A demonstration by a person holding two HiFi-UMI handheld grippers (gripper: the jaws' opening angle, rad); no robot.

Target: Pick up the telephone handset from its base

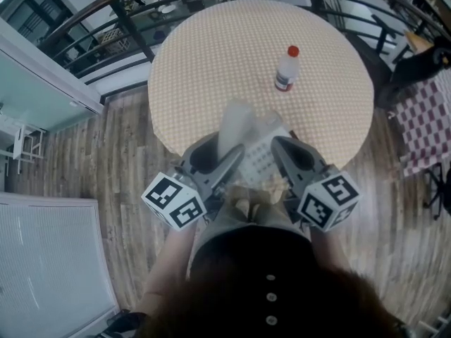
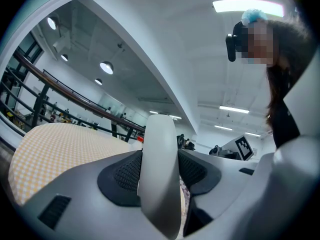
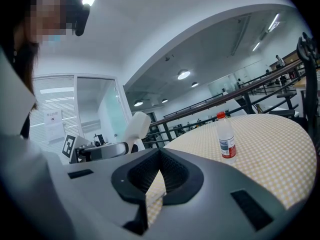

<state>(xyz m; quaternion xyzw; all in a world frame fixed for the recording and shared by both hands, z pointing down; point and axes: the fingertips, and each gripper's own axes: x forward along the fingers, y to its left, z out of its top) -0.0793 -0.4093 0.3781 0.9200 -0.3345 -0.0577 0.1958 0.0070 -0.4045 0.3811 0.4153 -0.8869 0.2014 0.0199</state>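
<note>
Round table (image 1: 211,62) under a checked cloth, with the telephone base (image 1: 261,162) at its near edge. The left gripper (image 2: 159,171) clamps the white handset (image 2: 157,134) at mid-shaft, apparently clear of the base; best raised straight, grip firm. The right gripper (image 3: 160,169), closed and empty, could steady the base. The bottle (image 3: 226,141) label and keypad print are illegible.

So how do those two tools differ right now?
The left tool is clamped on the white handset, while the right tool holds nothing. The left tool's jaws are kept apart by the handset between them, whereas the right tool's jaws meet at their tips. Both are grey and sit side by side at the near edge of the checked table.
</note>
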